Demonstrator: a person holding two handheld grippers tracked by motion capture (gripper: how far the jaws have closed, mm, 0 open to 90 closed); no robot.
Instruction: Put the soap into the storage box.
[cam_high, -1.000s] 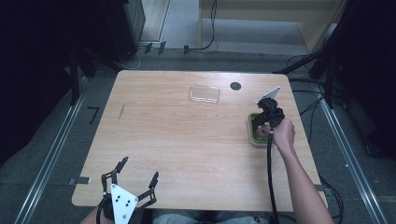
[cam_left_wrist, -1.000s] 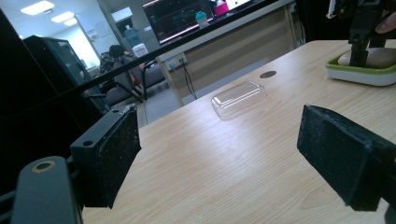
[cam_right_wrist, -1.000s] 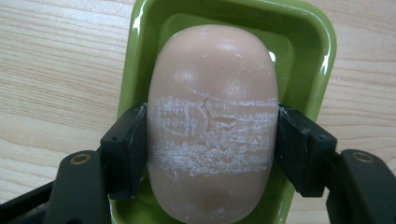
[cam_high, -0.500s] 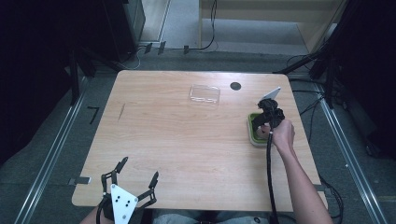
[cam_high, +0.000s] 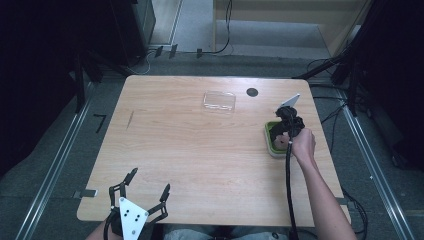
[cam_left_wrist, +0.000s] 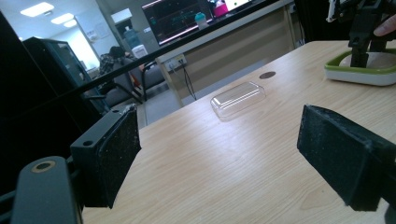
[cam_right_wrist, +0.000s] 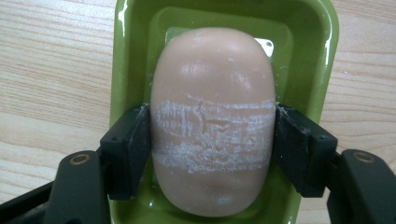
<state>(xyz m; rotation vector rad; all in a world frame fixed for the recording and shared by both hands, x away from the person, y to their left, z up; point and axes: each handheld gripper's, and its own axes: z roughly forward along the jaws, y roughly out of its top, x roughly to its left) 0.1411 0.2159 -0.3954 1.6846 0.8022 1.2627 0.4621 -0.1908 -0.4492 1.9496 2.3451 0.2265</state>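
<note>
Gripping the soap bar (cam_right_wrist: 212, 126) inside the green dish (cam_right_wrist: 135, 56), right claw (cam_right_wrist: 212, 149) clamped on both flanks. Left claw (cam_left_wrist: 219, 158) spread apart over the counter (cam_high: 190, 150).

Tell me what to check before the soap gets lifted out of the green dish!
1. Both pads of the right gripper touch the soap bar: ok.
2. Grip sits across the bar's middle: ok.
3. Soap still lies in the green dish: ok.
4. Bar firm enough not to slip: cannot tell; its surface looks scraped white.
5. Left gripper open and far away: ok.
6. Clear lid out of the way: ok.
</note>
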